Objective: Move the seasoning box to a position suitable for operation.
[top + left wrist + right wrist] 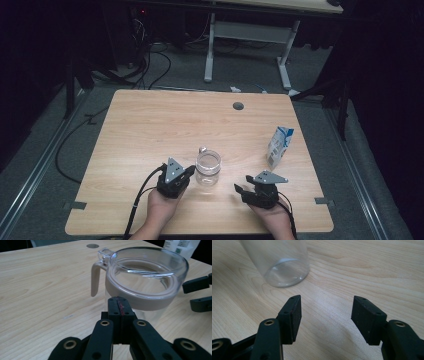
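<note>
Glass jug (146, 282) stands just beyond the left gripper's (119, 305) closed jaws.

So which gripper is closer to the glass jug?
Left. The left gripper sits shut right against the glass jug; the right gripper waits open, apart on its other side.

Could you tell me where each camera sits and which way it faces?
High view: above the person's side, looking down on the table; both hands, left tongs, right tongs.
Left gripper view: on the shut left tongs, facing the jug.
Right gripper view: on the open right tongs, low.
All three share the jug.
</note>
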`<action>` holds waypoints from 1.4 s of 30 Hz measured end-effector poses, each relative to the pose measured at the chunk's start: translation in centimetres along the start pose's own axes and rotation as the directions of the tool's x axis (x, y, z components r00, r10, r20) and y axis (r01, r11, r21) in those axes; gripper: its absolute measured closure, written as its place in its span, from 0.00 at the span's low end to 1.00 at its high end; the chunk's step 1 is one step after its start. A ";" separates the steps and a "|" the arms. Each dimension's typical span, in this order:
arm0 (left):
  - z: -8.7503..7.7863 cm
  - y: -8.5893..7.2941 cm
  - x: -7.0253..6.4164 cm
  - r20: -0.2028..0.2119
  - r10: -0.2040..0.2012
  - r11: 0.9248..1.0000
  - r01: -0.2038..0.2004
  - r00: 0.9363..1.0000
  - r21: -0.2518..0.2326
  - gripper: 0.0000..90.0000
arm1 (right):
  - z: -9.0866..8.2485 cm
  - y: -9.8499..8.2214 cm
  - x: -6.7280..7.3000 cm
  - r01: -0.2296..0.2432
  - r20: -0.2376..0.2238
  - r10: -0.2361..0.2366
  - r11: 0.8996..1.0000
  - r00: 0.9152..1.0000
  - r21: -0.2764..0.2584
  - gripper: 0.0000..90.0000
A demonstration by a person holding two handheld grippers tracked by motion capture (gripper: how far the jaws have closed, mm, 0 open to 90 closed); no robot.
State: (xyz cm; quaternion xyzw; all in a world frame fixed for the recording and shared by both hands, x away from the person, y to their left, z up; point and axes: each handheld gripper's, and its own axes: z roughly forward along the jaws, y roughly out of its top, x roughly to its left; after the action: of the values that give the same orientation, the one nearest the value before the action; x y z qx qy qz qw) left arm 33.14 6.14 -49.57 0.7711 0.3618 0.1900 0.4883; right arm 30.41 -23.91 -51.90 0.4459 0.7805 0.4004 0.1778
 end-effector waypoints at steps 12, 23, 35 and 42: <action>0.1 -0.1 -1.9 0.046 0.020 1.000 -0.020 0.999 0.001 1.00 | 0.0 0.0 -0.2 -0.001 0.004 0.002 1.000 1.000 -0.006 0.46; 0.7 0.1 -3.2 0.079 0.038 0.999 -0.039 0.996 0.010 1.00 | 0.0 -0.1 -0.3 -0.004 0.008 0.004 1.000 1.000 -0.009 0.46; 0.8 0.0 -3.5 0.102 0.037 0.999 -0.039 0.994 0.020 0.96 | -0.2 -0.1 -0.4 0.000 0.011 0.000 1.000 1.000 -0.022 0.46; 0.0 -1.0 -1.6 0.071 0.031 0.999 -0.033 0.997 0.029 0.85 | -0.2 0.1 -0.2 0.012 0.022 -0.011 0.999 1.000 -0.041 0.47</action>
State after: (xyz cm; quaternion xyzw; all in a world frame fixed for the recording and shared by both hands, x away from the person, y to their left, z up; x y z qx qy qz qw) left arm 31.68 5.19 -50.39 0.7902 0.3348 0.1651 0.4861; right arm 30.42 -24.16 -51.72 0.4422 0.7726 0.4104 0.1978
